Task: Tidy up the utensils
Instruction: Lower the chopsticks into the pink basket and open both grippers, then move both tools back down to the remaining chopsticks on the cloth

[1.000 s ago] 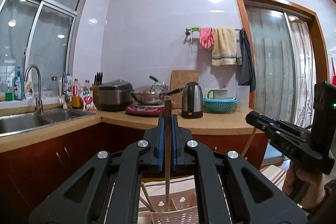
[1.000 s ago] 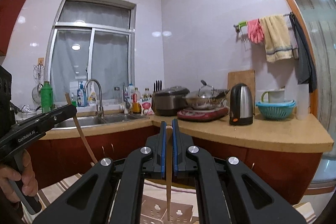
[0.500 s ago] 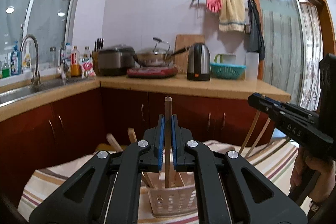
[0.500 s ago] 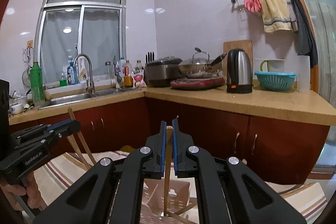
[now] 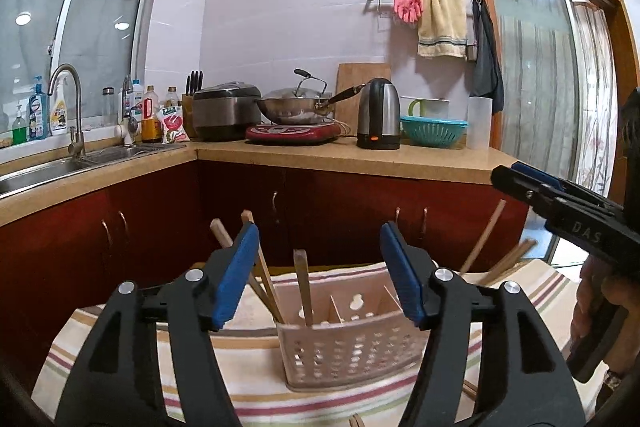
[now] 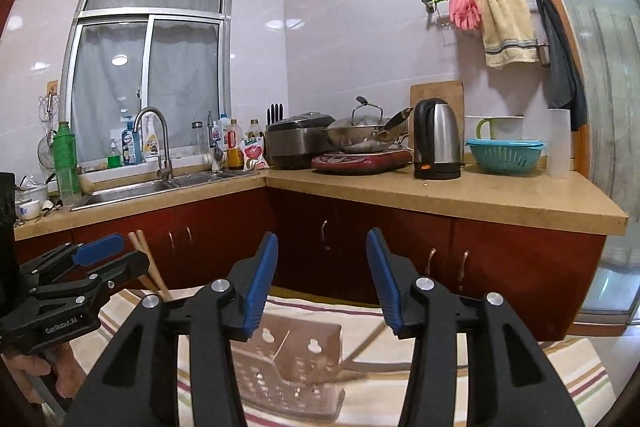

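Kitchen corner, red cabinets, tan counter with sink, rice cooker, wok, kettle point(image 5: 378, 115) and teal basket point(image 5: 433, 130) across 10 to 2 o'clock. Striped cloth point(image 5: 120, 331) on the table at 6 o'clock.

Change: both grippers have just been opening. A second ago each pinched one upright chopstick; now neither does. Left gripper point(image 5: 318, 271) jaws stand wide, nothing pressed between the blue pads. Right gripper point(image 6: 322, 283) jaws are also parted, a bit narrower, nothing gripped. Both views have also dropped from counter level toward the table. Reads as both sticks released into the holder; this drop step looks done.

White slotted holder point(image 5: 348, 347) sits on the cloth at 6 o'clock in the left view, straight ahead of the left gripper. Dividers split it into compartments. One chopstick point(image 5: 302, 287) stands near upright in the left compartment, inside the jaw gap but touching neither pad. Two leaning chopsticks point(image 5: 264, 283) sit at that compartment's left edge, tops toward 11 o'clock. Right compartments look empty from here.

Right view: holder at 6 o'clock, blurred; one thin stick point(image 6: 360, 351) lies slanted, tip toward 3 o'clock, whether in or across the holder I can't tell.

More sticks point(image 5: 486, 243) poke up at 3 o'clock below the right gripper; what they stand in is hidden.
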`<state>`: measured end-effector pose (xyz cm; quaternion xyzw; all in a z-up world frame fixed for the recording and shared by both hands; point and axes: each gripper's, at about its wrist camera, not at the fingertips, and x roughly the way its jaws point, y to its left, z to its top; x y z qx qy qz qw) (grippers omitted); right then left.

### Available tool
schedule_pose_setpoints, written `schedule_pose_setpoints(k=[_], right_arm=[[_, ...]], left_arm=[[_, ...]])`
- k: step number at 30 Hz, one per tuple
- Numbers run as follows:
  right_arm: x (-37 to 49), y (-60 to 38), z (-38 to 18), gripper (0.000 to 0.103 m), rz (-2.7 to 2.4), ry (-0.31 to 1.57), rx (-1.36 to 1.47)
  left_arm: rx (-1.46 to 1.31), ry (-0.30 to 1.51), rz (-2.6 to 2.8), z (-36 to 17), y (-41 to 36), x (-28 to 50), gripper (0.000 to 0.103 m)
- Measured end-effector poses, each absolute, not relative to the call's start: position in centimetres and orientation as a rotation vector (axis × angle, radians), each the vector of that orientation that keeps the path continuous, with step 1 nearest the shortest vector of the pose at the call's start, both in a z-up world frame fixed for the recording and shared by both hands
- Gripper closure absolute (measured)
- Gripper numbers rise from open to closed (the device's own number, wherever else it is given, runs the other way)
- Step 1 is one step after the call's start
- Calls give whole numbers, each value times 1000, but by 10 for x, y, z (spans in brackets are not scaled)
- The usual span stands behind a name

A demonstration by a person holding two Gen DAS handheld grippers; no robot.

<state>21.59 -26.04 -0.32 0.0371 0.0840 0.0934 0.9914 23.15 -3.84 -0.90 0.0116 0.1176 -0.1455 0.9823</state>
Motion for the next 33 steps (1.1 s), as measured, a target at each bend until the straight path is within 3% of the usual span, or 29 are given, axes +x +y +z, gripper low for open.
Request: schedule_pose_setpoints(k=[24, 33], right_arm=[[79, -294, -100, 56, 102, 364, 112], [46, -297, -157, 70, 111, 502, 112]], left_arm=[[33, 454, -231, -98, -31, 104, 38], [58, 589, -238, -149, -33, 76, 38]])
